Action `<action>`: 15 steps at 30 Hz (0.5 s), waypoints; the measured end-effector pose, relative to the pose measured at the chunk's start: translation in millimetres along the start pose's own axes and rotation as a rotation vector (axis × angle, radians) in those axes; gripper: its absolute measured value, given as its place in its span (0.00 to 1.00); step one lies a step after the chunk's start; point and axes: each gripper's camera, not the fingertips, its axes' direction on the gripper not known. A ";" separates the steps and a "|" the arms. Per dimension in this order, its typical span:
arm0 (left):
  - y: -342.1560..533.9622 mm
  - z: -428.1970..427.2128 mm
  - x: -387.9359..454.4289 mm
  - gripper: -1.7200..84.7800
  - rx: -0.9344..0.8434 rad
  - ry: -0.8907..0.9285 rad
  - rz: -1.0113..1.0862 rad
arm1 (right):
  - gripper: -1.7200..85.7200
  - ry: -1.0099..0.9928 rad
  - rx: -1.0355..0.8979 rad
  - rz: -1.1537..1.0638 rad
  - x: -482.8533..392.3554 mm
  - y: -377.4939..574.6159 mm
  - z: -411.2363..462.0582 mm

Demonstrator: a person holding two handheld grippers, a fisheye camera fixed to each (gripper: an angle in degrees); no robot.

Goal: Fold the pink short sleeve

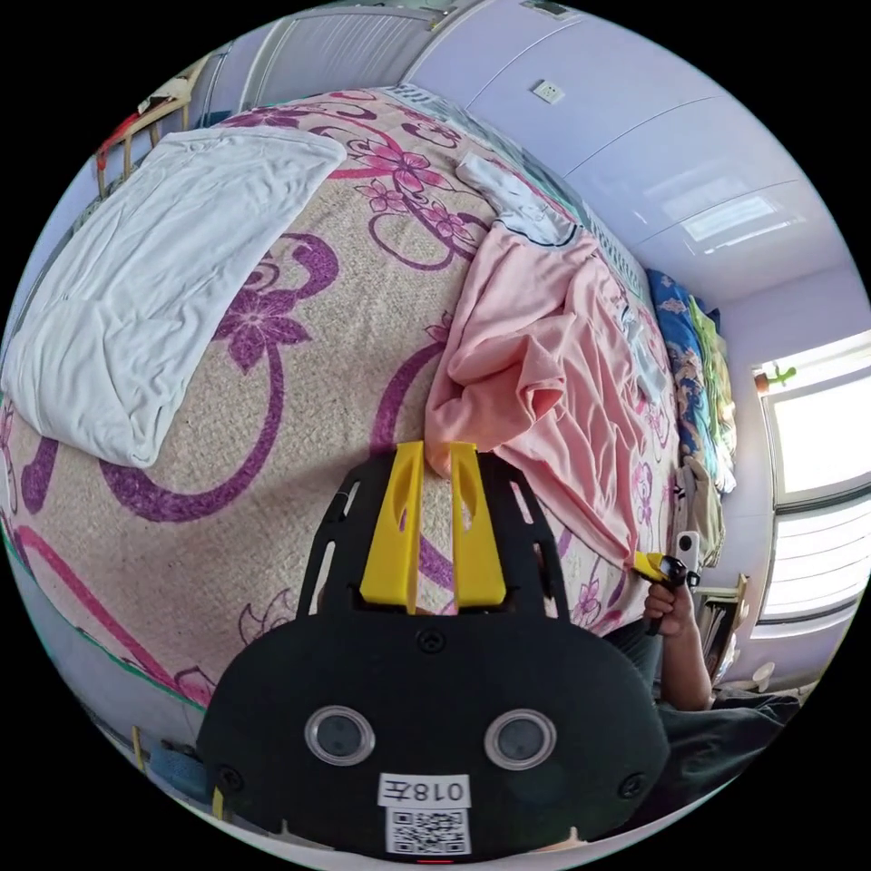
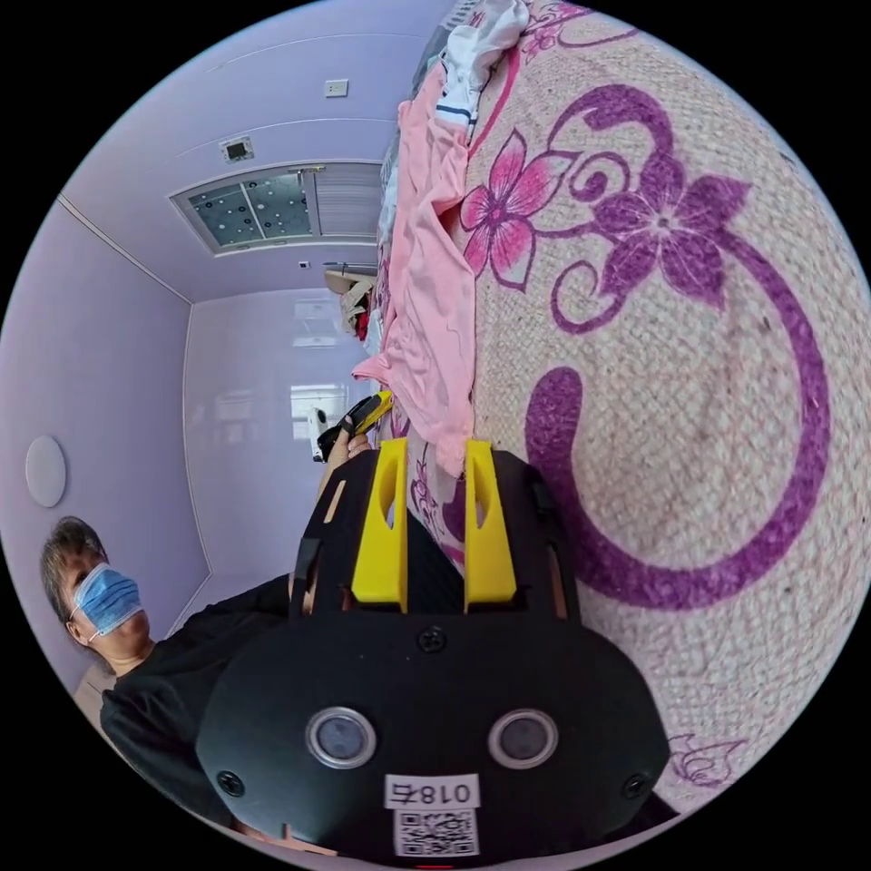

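yellow jaws of the left claw [image 1: 437,446] pinch a bunched corner of the pink short sleeve [image 1: 553,363]; the right claw [image 2: 434,446] sits at another edge, though whether it clamps i cannot tell. the shirt lies rumpled on the flowered bed [image 1: 299,390], near a white cloth [image 1: 154,290]. it looks light, limp, prone to bunching, so hems and corners are probably the best holds.

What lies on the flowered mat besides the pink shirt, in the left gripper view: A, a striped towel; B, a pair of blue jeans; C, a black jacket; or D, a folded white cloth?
D: a folded white cloth lies flat on the flowered mat, apart from the pink shirt, whose corner sits between the left gripper jaws.
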 end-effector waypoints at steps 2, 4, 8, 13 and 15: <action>-5.1 -2.7 -7.6 0.02 -0.007 0.027 0.016 | 0.10 0.011 -0.020 -0.008 -7.0 -4.8 11.6; -6.7 -9.7 -26.9 0.01 0.009 0.127 0.003 | 0.06 0.030 -0.033 -0.004 -13.1 -8.3 21.9; 3.3 -42.9 -65.7 0.01 0.161 0.408 -0.072 | 0.02 0.034 0.006 -0.004 -21.6 0.3 25.7; 8.8 -116.5 -61.1 0.01 0.262 0.531 0.069 | 0.01 -0.085 0.147 -0.166 -66.7 29.5 -37.2; 12.3 -133.9 -49.8 0.01 0.248 0.529 0.140 | 0.01 -0.073 0.199 -0.262 -98.1 52.7 -80.3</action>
